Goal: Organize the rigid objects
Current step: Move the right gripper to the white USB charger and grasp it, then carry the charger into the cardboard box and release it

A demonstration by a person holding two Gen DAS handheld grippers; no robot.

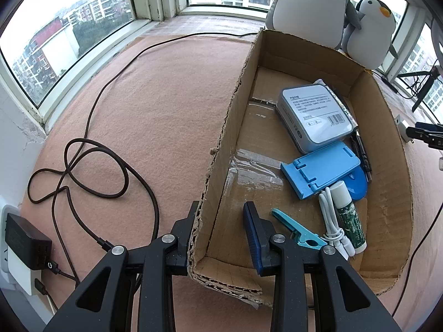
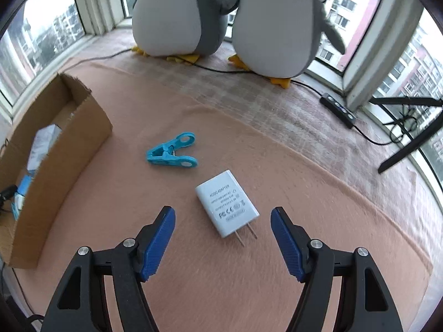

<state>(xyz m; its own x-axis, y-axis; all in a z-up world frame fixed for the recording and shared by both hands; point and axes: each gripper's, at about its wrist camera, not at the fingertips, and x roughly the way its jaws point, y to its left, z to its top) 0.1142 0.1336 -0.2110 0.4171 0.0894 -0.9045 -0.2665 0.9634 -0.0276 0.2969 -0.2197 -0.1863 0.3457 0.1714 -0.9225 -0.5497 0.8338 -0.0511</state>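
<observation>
A cardboard box (image 1: 221, 127) lies on the pink cloth and holds a grey tin (image 1: 315, 116), a blue phone stand (image 1: 321, 168), a glue stick (image 1: 349, 218), a white cable (image 1: 332, 221) and a teal clip (image 1: 296, 229). My left gripper (image 1: 221, 218) is open, its jaws straddling the box's near left wall. My right gripper (image 2: 223, 221) is open just above a white power adapter (image 2: 225, 207) that lies between its fingers. A second teal clip (image 2: 173, 152) lies beyond it. The box also shows in the right wrist view (image 2: 66, 144), at the left.
Two plush penguins (image 2: 221, 13) stand at the back by the windows. A brown cable (image 1: 91, 166) loops on the cloth to a charger (image 1: 25, 243) at the left. A black power strip (image 2: 337, 110) and tripod legs (image 2: 407, 127) are at the right.
</observation>
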